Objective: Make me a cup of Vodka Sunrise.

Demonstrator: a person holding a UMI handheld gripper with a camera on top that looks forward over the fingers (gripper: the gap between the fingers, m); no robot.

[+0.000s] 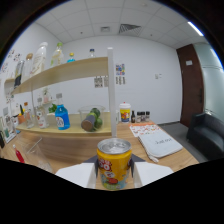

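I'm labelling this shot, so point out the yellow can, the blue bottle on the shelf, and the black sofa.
yellow can [114,165]: gripper view, middle of its printed side, held between the jaws.
blue bottle [62,118]: gripper view, its body.
black sofa [206,132]: gripper view, its seat front.

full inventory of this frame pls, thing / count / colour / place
can: 1, yellow and orange, silver top, upright between the claw fingers
blue bottle: 1, blue, lower shelf, beyond the can
clear tub: 1, holds green and dark items, lower shelf
yellow jar: 1, white lid, end of the lower shelf
bottles: several, pale, upper shelf
white bag: 1, on the wooden table
door: 1, dark brown, far wall
claw: 1, white fingers pressing both sides of the can
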